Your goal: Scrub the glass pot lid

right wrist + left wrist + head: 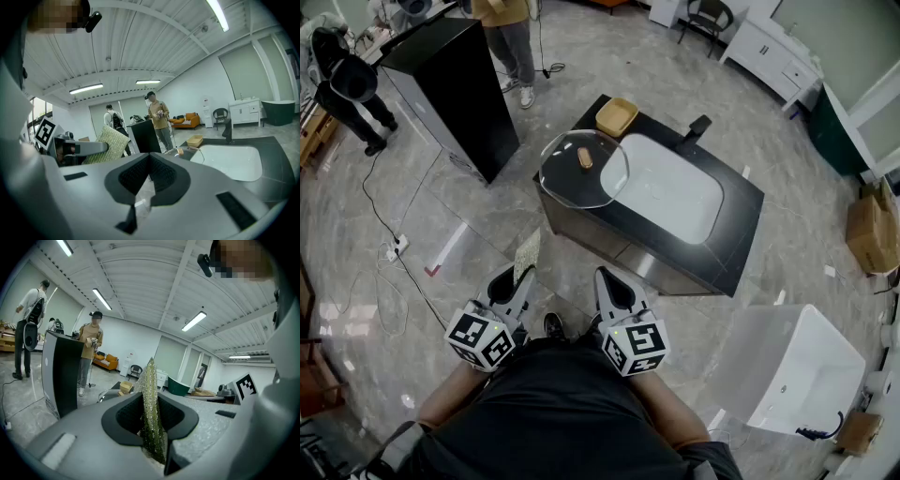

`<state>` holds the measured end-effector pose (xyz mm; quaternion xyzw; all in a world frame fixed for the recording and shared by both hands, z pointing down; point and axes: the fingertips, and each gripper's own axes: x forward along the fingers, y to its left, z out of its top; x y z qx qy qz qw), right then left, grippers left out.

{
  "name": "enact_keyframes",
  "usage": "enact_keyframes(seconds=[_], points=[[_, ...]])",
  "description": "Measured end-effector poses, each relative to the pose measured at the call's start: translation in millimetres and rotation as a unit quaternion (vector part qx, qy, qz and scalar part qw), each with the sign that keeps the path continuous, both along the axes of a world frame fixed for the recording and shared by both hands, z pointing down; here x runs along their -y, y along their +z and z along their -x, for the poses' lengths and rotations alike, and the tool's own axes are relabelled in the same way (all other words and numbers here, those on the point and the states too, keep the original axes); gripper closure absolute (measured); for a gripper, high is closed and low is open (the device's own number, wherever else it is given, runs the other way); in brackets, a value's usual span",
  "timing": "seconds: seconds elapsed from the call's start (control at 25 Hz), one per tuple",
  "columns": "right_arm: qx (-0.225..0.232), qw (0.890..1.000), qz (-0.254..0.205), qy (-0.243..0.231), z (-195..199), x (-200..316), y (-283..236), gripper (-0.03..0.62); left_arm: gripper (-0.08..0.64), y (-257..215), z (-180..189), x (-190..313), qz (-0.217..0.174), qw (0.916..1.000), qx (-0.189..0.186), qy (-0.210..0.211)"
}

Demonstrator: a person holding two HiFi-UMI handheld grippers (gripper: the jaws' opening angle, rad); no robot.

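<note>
While left gripper jaws pinch scouring pad, right gripper jaws clenched empty, glass lid beside sink

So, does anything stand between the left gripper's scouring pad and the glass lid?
Nothing visible does. Only open floor lies between the scouring pad in the left gripper and the glass lid, which rests uncovered on the counter.

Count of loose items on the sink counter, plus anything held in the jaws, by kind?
glass pot lid: 1
tan tray: 1
scrub pad, clamped in the left gripper jaws: 1
Total: 3
</note>
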<state>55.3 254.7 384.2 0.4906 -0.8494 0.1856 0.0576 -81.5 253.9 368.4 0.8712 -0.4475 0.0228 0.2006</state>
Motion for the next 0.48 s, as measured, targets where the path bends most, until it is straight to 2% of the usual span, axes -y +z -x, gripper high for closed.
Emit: enact_keyframes(seconds=[0.36,0.48], points=[[0.020,1.000,0.013,-0.006,-28,8,10,0.586,0.485,5,-29,8,0.011,0.9999,0.011,-0.009],[0.036,0.999,0.015,0.006,-42,16,10,0.584,0.485,4,-35,12,0.008,0.9997,0.015,-0.017]])
